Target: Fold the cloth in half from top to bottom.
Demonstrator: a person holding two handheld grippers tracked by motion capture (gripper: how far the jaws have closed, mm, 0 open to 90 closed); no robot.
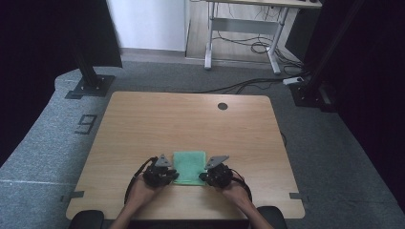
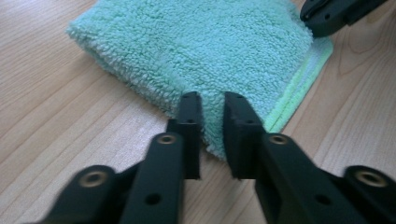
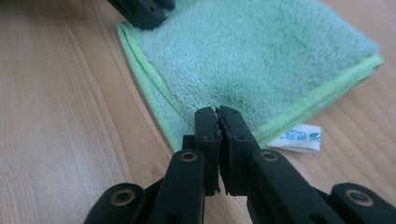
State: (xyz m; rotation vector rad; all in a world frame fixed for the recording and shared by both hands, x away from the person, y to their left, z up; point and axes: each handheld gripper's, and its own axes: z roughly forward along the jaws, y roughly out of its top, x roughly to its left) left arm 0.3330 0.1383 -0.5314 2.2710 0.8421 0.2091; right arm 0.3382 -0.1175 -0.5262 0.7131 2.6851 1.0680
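Note:
A folded green towel lies near the front edge of the wooden table. My left gripper sits at the towel's near left corner and my right gripper at its near right corner. In the left gripper view the left gripper is shut on a fold of the towel, with pile bunched between the jaws. In the right gripper view the right gripper is pinched tight over a hemmed corner of the towel; the corner itself is hidden behind the jaws. A white label sticks out beside it.
A round cable hole sits at the table's far edge. Bare wood stretches beyond the towel. On the carpet behind stand a black frame foot, a white desk frame and loose cables.

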